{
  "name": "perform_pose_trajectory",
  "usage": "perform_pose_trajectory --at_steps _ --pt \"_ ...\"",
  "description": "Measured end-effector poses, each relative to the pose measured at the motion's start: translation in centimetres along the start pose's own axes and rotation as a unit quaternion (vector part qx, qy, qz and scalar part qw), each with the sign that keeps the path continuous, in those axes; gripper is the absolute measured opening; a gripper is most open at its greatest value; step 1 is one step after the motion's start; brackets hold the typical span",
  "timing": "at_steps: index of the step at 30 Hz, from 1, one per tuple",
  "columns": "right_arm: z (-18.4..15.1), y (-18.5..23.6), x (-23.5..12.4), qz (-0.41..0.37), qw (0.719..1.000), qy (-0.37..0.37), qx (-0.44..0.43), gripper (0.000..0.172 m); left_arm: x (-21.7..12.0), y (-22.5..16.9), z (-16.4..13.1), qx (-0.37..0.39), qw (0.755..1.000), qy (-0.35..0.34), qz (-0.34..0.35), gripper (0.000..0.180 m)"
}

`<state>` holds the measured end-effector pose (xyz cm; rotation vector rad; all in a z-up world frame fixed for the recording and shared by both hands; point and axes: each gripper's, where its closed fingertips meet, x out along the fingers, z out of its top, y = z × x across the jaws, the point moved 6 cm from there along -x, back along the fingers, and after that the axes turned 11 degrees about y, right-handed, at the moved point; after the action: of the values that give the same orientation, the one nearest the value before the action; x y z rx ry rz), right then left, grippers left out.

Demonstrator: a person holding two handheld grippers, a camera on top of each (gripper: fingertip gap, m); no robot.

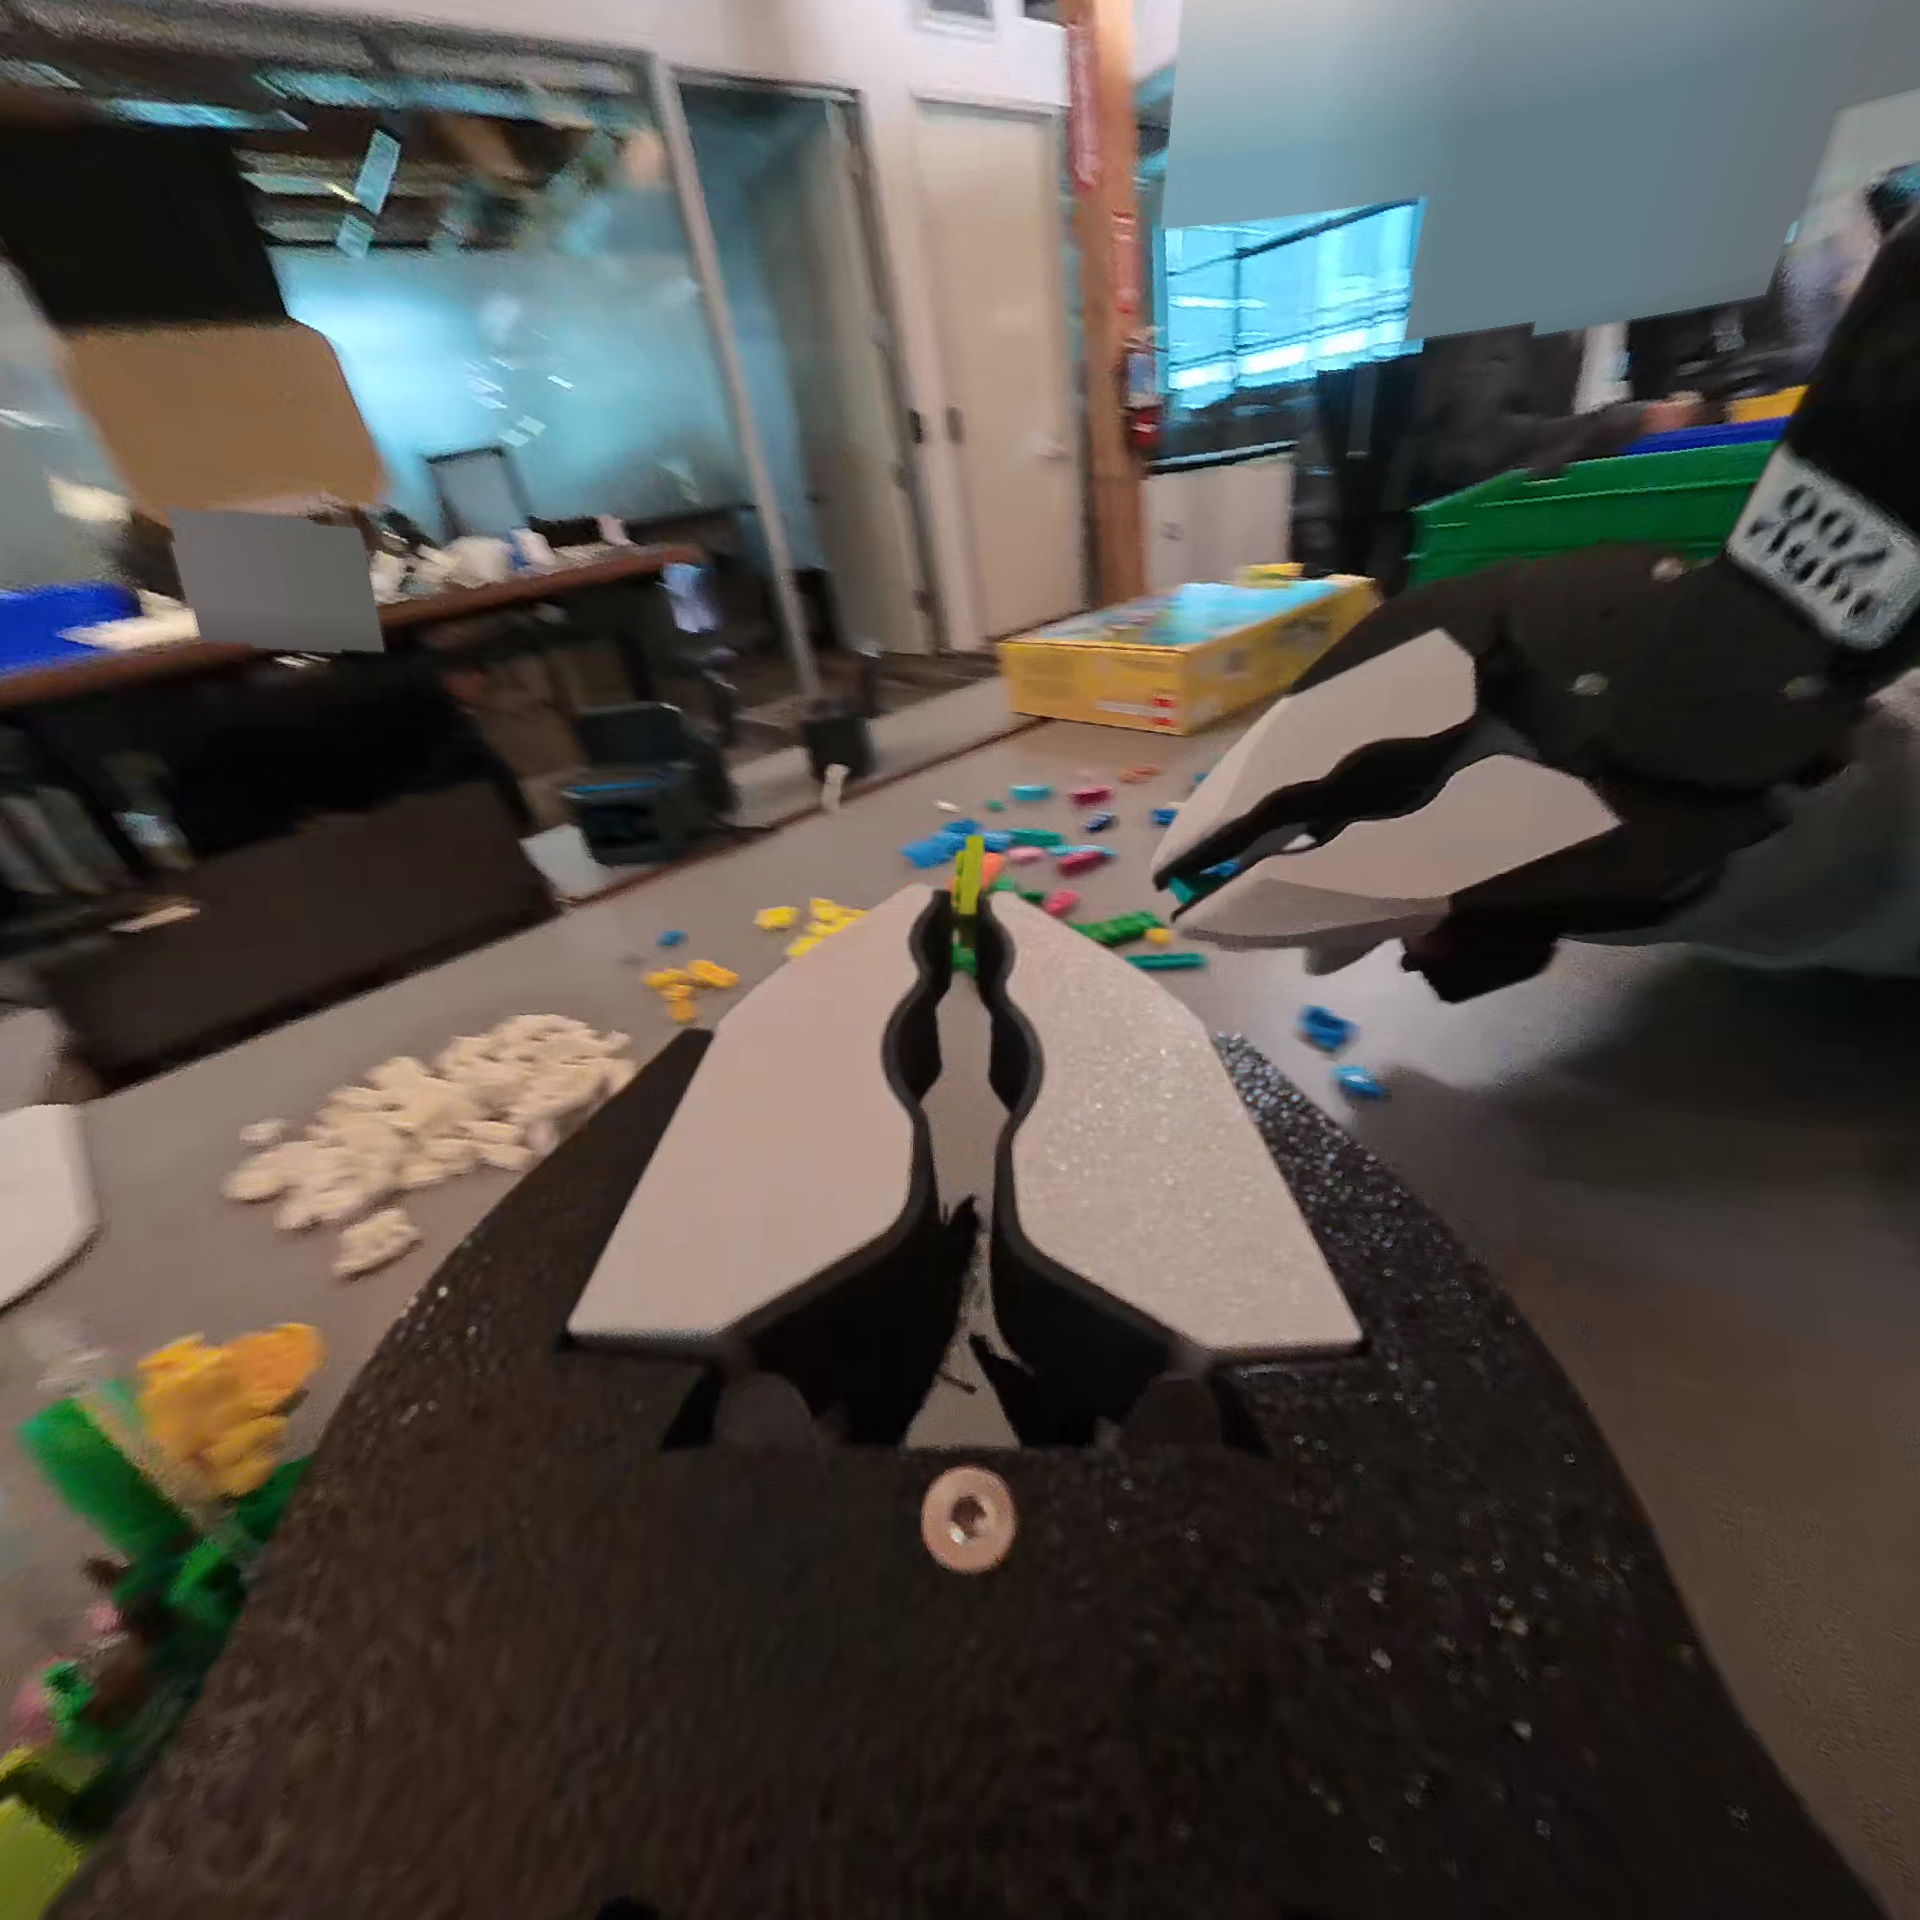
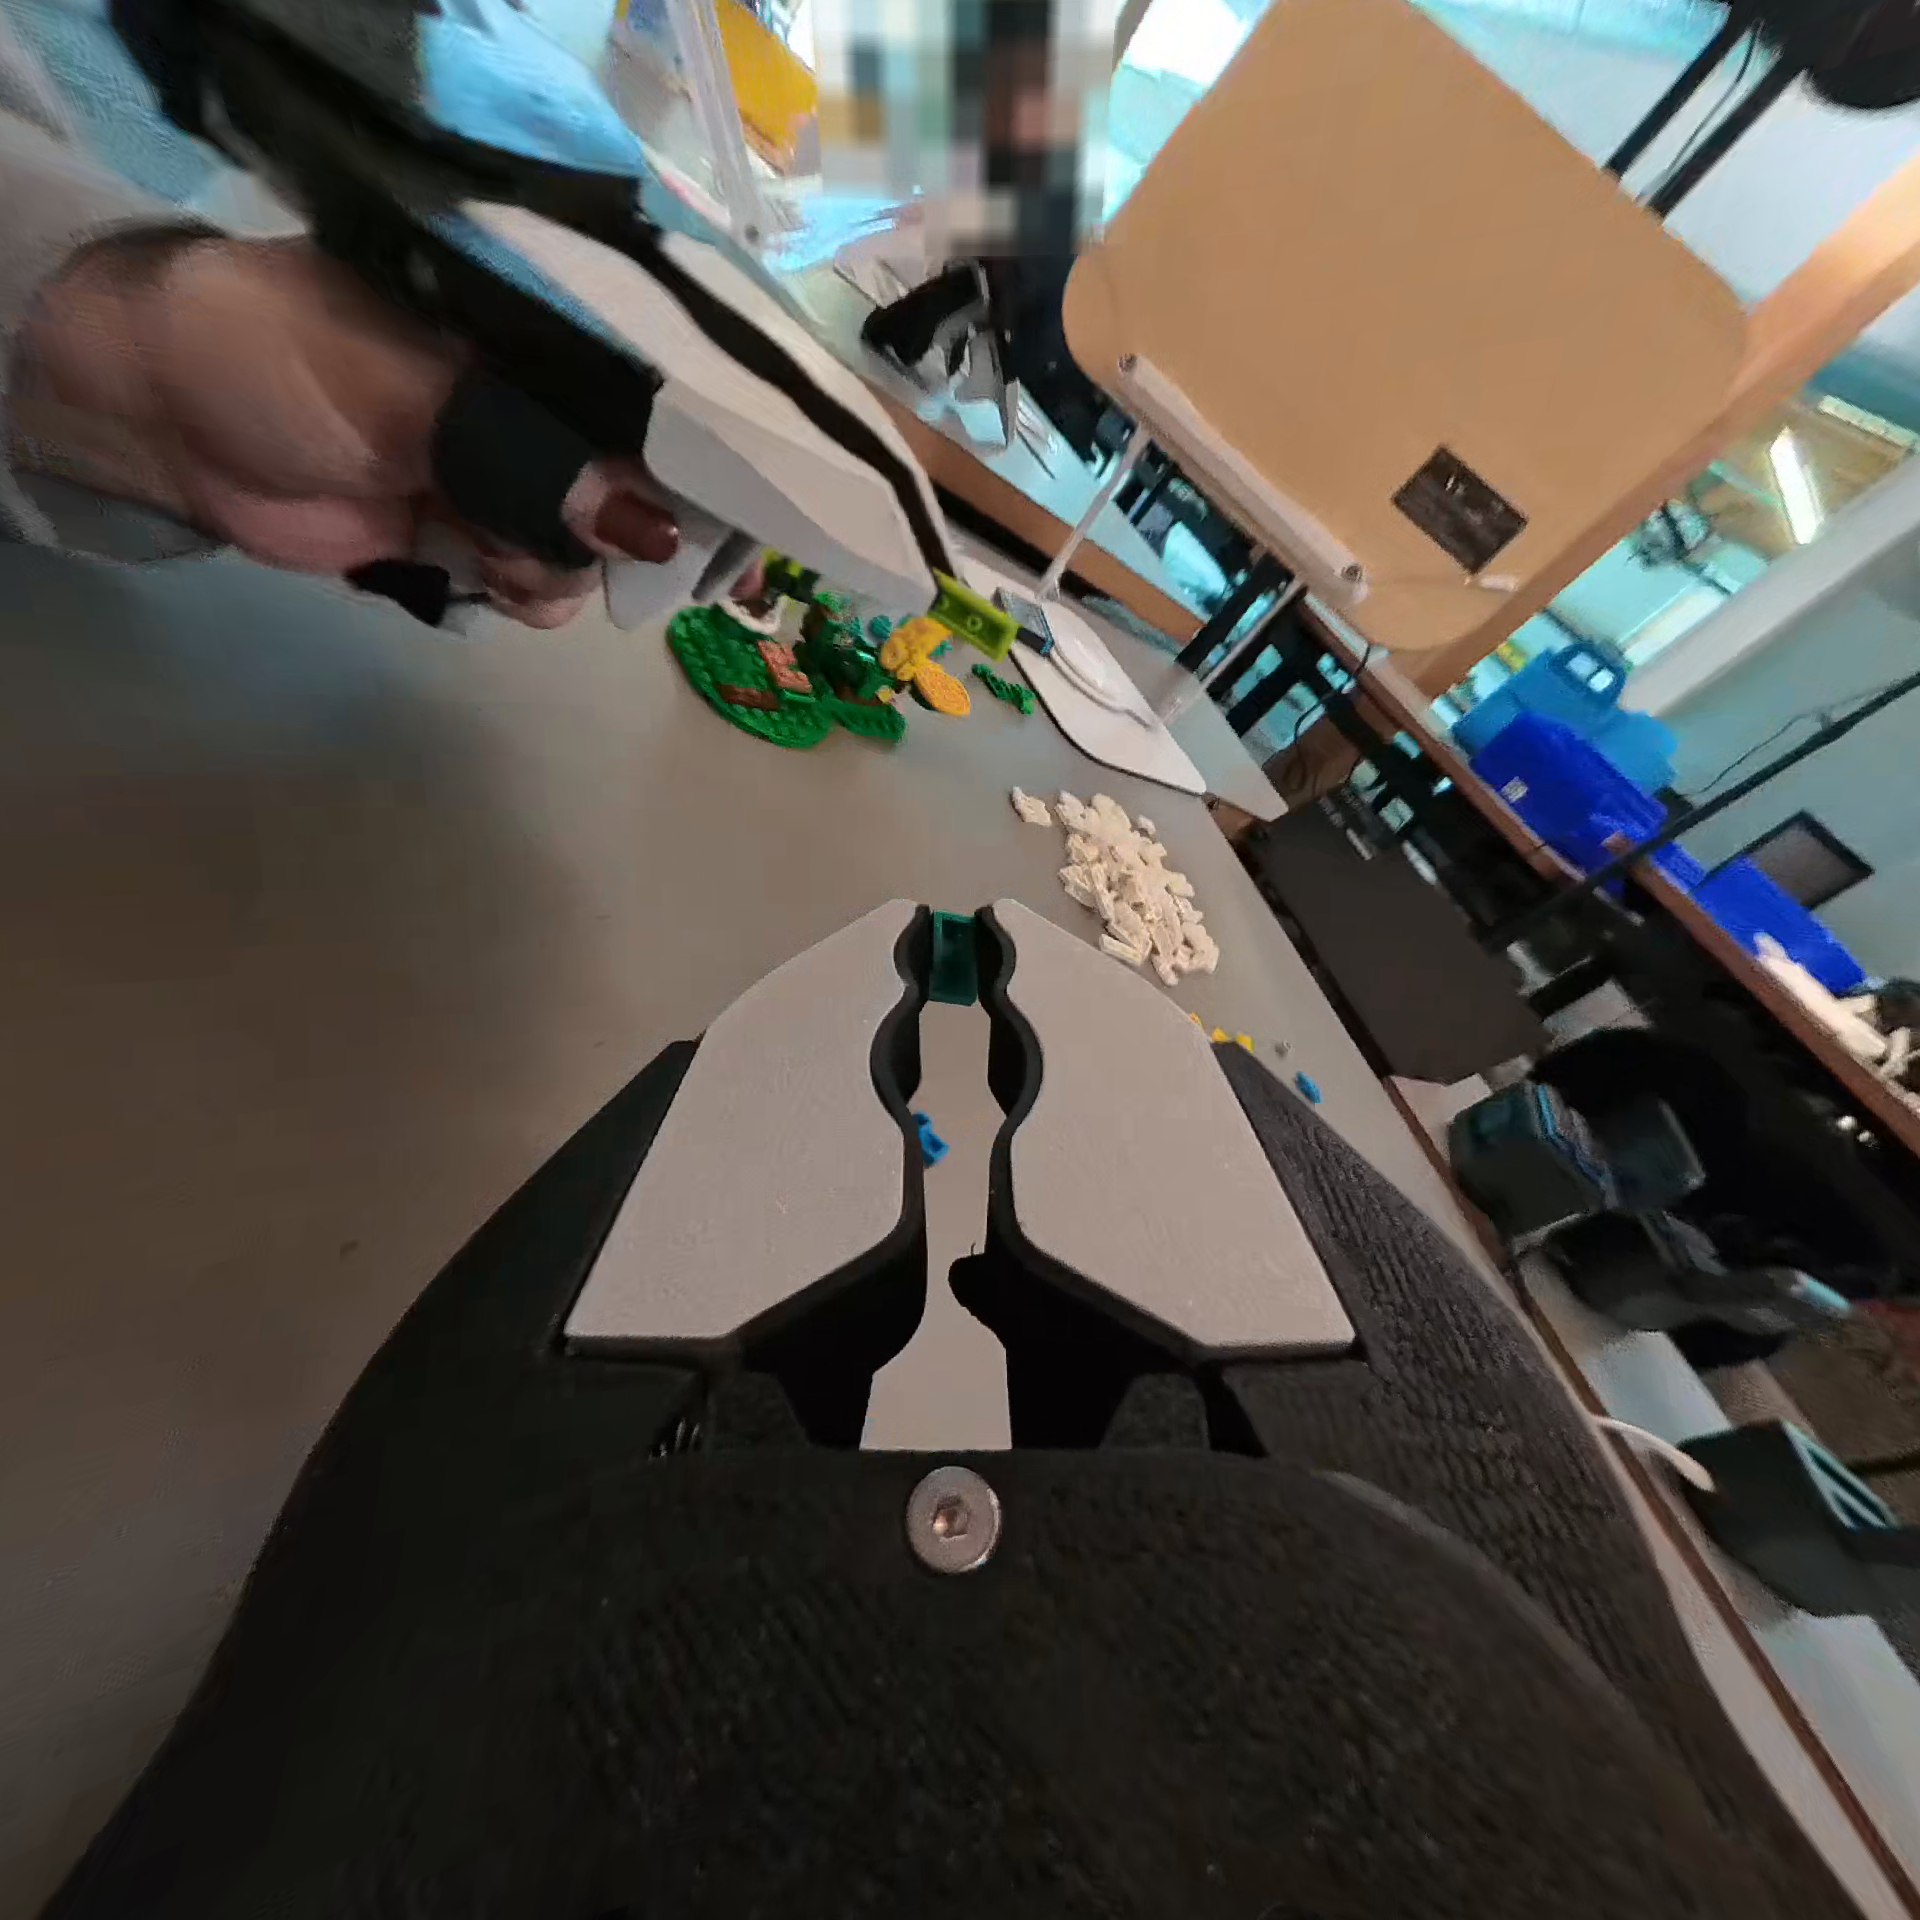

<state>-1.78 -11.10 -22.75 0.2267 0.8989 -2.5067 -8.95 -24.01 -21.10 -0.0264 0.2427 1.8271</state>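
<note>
Closest in: left hand-held gripper (image 1: 966,914), nearly closed, fingertips pinching a thin lime-green brick (image 1: 969,878) that sticks up past the tips. Same brick seen from the right wrist view, poking out of the tips above the grey surface (image 2: 416,935).

Right hand-held gripper (image 2: 954,940), also nearly closed — both pads pressing on a small teal brick (image 2: 953,961). From the left wrist view, off to the right and up in the air, with the teal brick peeking from the tips (image 1: 1195,883).

Under the right one, on the surface: a tiny blue brick (image 2: 932,1143).

A bit farther: a heap of white bricks (image 1: 436,1122), then little yellow bricks (image 1: 691,982).

Farther again: a messy spread of blue, pink and green bricks (image 1: 1039,842) — just beyond the left fingertips.

Near the left hand-held gripper, seen from the right: a built green model (image 2: 790,675) with yellow flowers, sitting flat on the surface. Beside it a white pad (image 2: 1112,717).

Far end of the surface: a yellow box (image 1: 1174,655), lying flat. Behind it green bins (image 1: 1579,520).

A hand (image 2: 260,436) wrapped round the left handle.
</note>
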Motion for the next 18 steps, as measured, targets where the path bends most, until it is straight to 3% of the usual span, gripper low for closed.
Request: perform_pose_trajectory --at_steps 5,8,10,13,16,18 --pt "2.0 -4.3 5.1 0.039 0.998 0.011 0.037 0.007 -0.5 2.1 -0.3 -0.020 0.994 -0.072 0.078 0.004" --pt "3.9 -5.9 10.2 0.118 0.992 0.004 0.039 0.007 -1.1 2.5 -0.5 0.000 0.991 -0.093 0.098 0.004" --pt "5.9 -6.4 14.2 0.188 0.982 -0.019 0.017 0.007 -1.1 2.1 -0.6 -0.015 0.993 -0.093 0.070 0.004" --pt "9.2 -6.2 20.3 0.310 0.950 -0.043 -0.022 0.007 -1.1 1.5 -0.7 -0.011 0.994 -0.090 0.060 0.004" --pt "10.4 -4.9 26.6 0.435 0.897 0.052 -0.063 0.007 -1.3 1.3 -0.6 0.016 0.993 -0.085 0.079 0.004" --pt "10.2 -3.9 30.0 0.479 0.864 0.116 -0.108 0.007 -1.3 0.9 -0.5 0.028 0.993 -0.084 0.077 0.004"
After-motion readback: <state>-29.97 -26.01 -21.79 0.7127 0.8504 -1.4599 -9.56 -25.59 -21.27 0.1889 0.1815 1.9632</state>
